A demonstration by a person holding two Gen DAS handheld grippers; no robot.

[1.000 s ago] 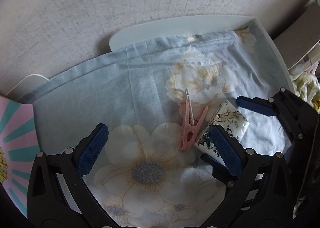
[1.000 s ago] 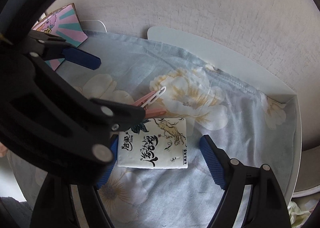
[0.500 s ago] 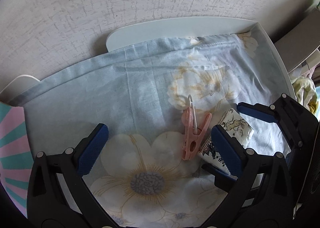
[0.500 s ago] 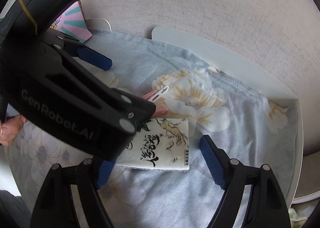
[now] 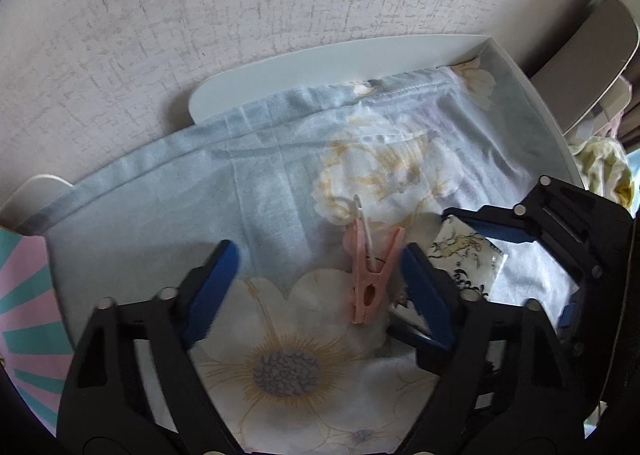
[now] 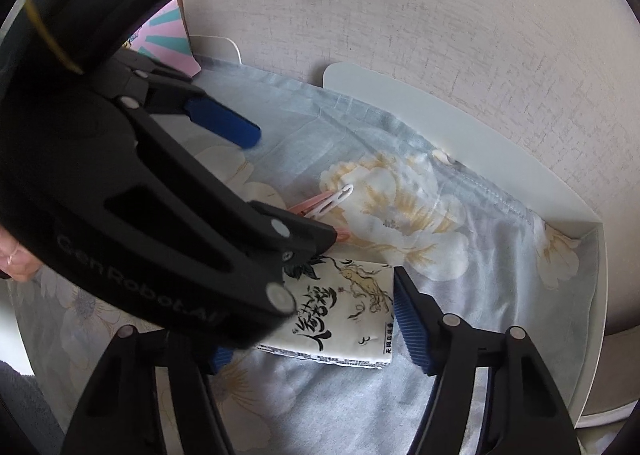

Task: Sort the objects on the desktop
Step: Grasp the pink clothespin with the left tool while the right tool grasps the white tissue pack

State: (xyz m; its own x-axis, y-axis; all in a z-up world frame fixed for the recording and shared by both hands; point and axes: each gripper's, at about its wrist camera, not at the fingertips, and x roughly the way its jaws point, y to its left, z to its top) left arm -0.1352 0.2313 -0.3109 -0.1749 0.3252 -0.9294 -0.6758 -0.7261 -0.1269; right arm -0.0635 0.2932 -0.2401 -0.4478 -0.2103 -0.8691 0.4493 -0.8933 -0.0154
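A pink clothespin (image 5: 370,279) lies on the floral cloth (image 5: 280,371) between the fingers of my left gripper (image 5: 318,291). The jaws are closing; the pin sits close to the right pad and neither pad presses it. A white tissue pack (image 6: 340,315) with black calligraphy lies just right of the pin. My right gripper (image 6: 316,327) straddles the pack with its jaws closing. Its right pad (image 6: 412,327) stands at the pack's edge, and the left gripper (image 6: 288,183) hides most of the other pad. The clothespin (image 6: 324,205) peeks out behind that gripper.
The cloth lines a white tray (image 5: 320,55) set against a textured wall. A pink and teal card (image 5: 24,295) stands at the left. At the right are crumpled yellowish fabric (image 5: 600,167) and a grey panel (image 5: 592,55). A hand (image 6: 16,255) shows at the left edge.
Both pairs of jaws have narrowed, the left around the clothespin and the right around the tissue pack. The left gripper has shifted slightly, so the pin lies farther between its fingers.
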